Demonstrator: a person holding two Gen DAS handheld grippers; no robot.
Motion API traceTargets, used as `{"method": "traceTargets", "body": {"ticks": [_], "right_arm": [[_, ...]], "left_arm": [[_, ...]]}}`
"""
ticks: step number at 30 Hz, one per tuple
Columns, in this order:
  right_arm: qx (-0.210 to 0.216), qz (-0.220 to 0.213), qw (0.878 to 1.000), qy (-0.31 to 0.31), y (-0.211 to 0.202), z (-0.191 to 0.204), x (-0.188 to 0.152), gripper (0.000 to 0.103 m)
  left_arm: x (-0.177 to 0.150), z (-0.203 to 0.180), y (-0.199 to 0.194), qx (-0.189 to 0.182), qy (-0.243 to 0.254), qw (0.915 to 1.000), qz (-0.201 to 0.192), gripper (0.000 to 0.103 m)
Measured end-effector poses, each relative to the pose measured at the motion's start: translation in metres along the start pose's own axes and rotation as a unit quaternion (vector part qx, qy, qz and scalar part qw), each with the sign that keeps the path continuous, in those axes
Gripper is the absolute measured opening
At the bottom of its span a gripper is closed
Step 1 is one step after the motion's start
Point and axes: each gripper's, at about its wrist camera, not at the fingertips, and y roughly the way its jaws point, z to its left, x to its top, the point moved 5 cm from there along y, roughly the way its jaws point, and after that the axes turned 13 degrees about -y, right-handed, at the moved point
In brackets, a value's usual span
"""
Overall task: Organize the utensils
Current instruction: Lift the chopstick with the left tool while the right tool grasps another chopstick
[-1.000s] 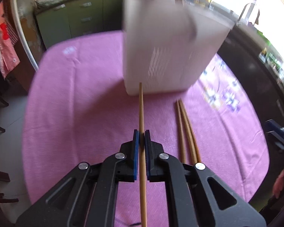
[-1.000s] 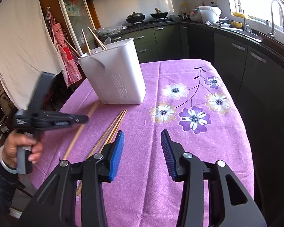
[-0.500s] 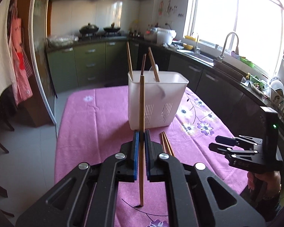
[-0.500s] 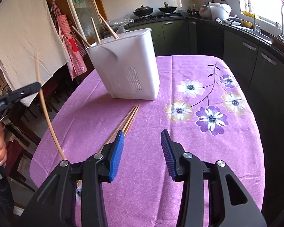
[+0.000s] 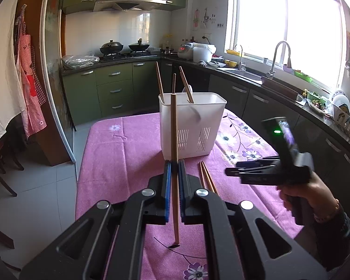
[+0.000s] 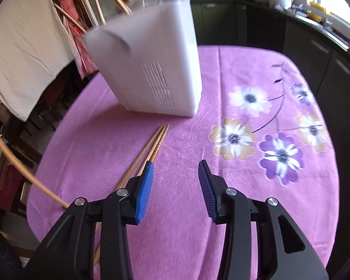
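My left gripper (image 5: 173, 163) is shut on a single wooden chopstick (image 5: 174, 140), held upright above the purple tablecloth, short of the white utensil holder (image 5: 191, 126). Three chopsticks and a spoon stand in that holder. Two more chopsticks (image 5: 206, 178) lie side by side on the cloth in front of it. In the right wrist view my right gripper (image 6: 175, 170) is open and empty, low over the cloth, its left fingertip just above the lying chopsticks (image 6: 151, 147). The held chopstick (image 6: 16, 165) shows at the left edge there.
The purple flowered tablecloth (image 6: 245, 74) covers a table with its edges close on every side. Green cabinets, a stove with pans and a sink (image 5: 242, 73) ring the room. An apron and a white cloth (image 5: 2, 74) hang at the left. Chairs stand beside the table's left.
My left gripper lifted the chopstick off the cloth and tilted up and back, so it now stands upright. My right gripper dropped and moved forward toward the two lying chopsticks.
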Motion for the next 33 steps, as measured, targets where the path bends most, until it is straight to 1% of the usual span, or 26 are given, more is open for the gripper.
{"method": "traceTargets", "body": {"ticks": [1,2,5,8,11,13,14,17,20,22,27,29,32,33], "right_arm": [[0.005,0.011,1.000,0.001,0.009,0.000,0.003,0.039],[0.008,0.018,1.000,0.002,0.015,-0.001,0.004,0.032],[0.017,0.043,0.999,0.004,0.034,0.000,0.008,0.026],[0.014,0.058,0.998,-0.003,0.045,0.005,0.010,0.025],[0.025,0.060,0.998,-0.003,0.050,0.011,0.015,0.025],[0.019,0.061,0.998,-0.009,0.051,0.014,0.018,0.024],[0.017,0.064,0.998,-0.012,0.053,0.016,0.019,0.021],[0.011,0.073,0.997,-0.019,0.056,0.020,0.021,0.021],[-0.011,0.085,0.996,-0.034,0.053,0.026,0.019,0.021],[-0.008,0.093,0.995,-0.039,0.056,0.031,0.018,0.021],[-0.029,0.106,0.992,-0.062,0.064,0.041,0.027,0.020],[-0.039,0.107,0.991,-0.073,0.070,0.046,0.031,0.013],[-0.033,0.103,0.992,-0.069,0.070,0.044,0.031,0.007],[-0.031,0.098,0.992,-0.067,0.069,0.042,0.030,0.007]], "left_arm": [[0.000,-0.001,0.000,0.000,0.001,1.0000,0.000,0.006],[0.000,-0.001,-0.001,-0.001,0.002,1.0000,0.000,0.006],[-0.001,-0.001,0.000,-0.002,0.004,1.0000,0.001,0.006],[-0.002,0.000,-0.001,-0.003,0.007,1.0000,0.001,0.006],[-0.002,0.000,-0.001,-0.003,0.007,1.0000,0.000,0.006],[-0.003,0.001,-0.001,-0.004,0.006,1.0000,0.000,0.006],[-0.003,0.002,-0.001,-0.004,0.006,1.0000,0.000,0.006],[-0.003,0.001,-0.001,-0.004,0.006,1.0000,0.000,0.006],[-0.003,0.003,-0.001,-0.003,0.004,1.0000,0.000,0.006],[-0.002,0.004,-0.001,-0.003,0.005,1.0000,0.000,0.006],[-0.003,0.004,-0.001,-0.003,0.007,1.0000,0.000,0.006],[-0.003,0.004,-0.002,-0.004,0.009,1.0000,0.001,0.006],[-0.003,0.005,-0.002,-0.003,0.010,0.9999,0.001,0.006],[-0.003,0.005,-0.001,-0.002,0.010,0.9999,0.001,0.006]]}}
